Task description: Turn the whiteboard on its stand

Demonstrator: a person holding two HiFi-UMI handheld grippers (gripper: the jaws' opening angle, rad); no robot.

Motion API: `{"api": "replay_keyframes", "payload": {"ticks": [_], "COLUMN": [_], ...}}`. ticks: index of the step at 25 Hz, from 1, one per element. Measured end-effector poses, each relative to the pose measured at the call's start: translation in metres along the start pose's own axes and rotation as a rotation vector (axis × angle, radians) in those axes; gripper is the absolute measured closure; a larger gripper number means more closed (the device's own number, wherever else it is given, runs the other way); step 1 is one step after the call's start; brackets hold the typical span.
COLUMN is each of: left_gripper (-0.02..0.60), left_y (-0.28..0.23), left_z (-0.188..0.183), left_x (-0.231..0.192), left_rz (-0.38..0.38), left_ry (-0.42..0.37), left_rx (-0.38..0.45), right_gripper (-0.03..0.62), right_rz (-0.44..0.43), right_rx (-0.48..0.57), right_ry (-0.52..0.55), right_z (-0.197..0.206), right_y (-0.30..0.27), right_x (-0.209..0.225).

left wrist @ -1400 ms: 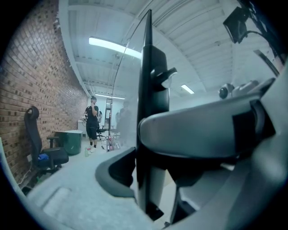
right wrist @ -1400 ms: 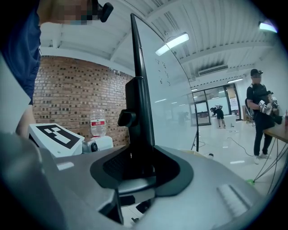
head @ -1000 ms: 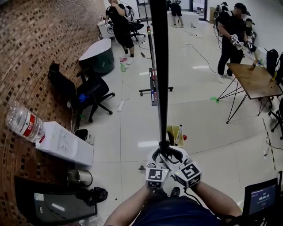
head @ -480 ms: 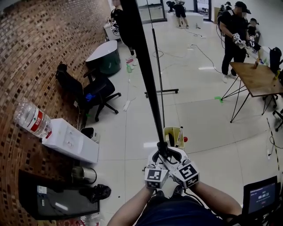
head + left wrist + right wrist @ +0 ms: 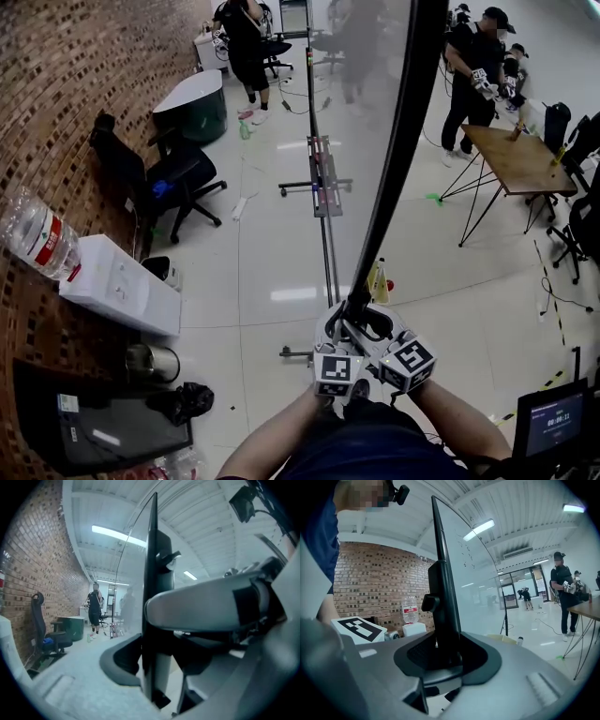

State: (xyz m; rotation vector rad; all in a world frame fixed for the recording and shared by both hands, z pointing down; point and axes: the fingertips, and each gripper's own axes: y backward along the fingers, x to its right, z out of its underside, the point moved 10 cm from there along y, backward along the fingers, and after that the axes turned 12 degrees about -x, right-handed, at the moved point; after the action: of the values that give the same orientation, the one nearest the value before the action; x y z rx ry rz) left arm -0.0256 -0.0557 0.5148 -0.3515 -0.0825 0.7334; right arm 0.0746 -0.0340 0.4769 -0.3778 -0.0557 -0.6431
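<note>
The whiteboard (image 5: 398, 159) shows nearly edge-on in the head view, a dark frame bar rising from my hands to the top right, with its glossy face (image 5: 361, 112) to the left. The stand's rail and marker tray (image 5: 322, 178) lie on the floor beyond. My left gripper (image 5: 345, 328) and right gripper (image 5: 373, 328) meet at the bar's near end. In the left gripper view the frame edge (image 5: 152, 597) sits clamped in the left gripper (image 5: 157, 651). The right gripper (image 5: 440, 653) holds the black frame (image 5: 443, 606); its jaws are opening slightly with the frame still between them.
A water dispenser (image 5: 112, 286) stands by the brick wall at left, an office chair (image 5: 178, 183) behind it. A yellow bin (image 5: 378, 281) sits near the board's foot. At right stand a wooden table (image 5: 520, 159) and a person (image 5: 473, 75); another person (image 5: 239, 37) is far back.
In the head view the board's edge has swung from leaning left to leaning right, and its glossy face now shows. Both grippers stay on its near end.
</note>
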Motion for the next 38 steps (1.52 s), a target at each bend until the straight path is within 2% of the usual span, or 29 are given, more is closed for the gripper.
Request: {"api": "replay_keyframes", "payload": {"ticks": [6,10,14,18,27,33,38], "left_gripper": [0.383,0.388,0.396,0.396,0.394,0.391,0.388], "left_y": [0.019,0.032,0.05,0.065,0.09,0.109,0.131], "left_z": [0.012,0.028,0.026,0.025,0.053,0.055,0.067], "left_x": [0.013,0.014,0.024,0.036,0.055,0.077,0.083], "left_rz": [0.001,-0.026,-0.054,-0.043,-0.038,0.004,0.039], "left_ry": [-0.006,-0.002,0.012,0.031,0.022,0.015,0.024], "left_rx": [-0.028,-0.03,-0.048,-0.057,-0.057,-0.021,-0.024], "right_gripper": [0.431,0.433,0.434,0.436,0.437,0.437,0.437], "right_rz": [-0.001,0.022,0.001,0.003,-0.01,0.026,0.018], "right_rx": [-0.002,0.006,-0.009,-0.003,-0.038,0.008,-0.024], "right_ry": [-0.004,0.017,0.033,0.032,0.034,0.036,0.025], "right_z": [0.009,0.015,0.016,0.024,0.04,0.049,0.057], "right_y": [0.015,0.019,0.029,0.04,0.064,0.092,0.102], "right_x": [-0.02,-0.039,-0.051,-0.062,-0.086,-0.102,-0.122]}}
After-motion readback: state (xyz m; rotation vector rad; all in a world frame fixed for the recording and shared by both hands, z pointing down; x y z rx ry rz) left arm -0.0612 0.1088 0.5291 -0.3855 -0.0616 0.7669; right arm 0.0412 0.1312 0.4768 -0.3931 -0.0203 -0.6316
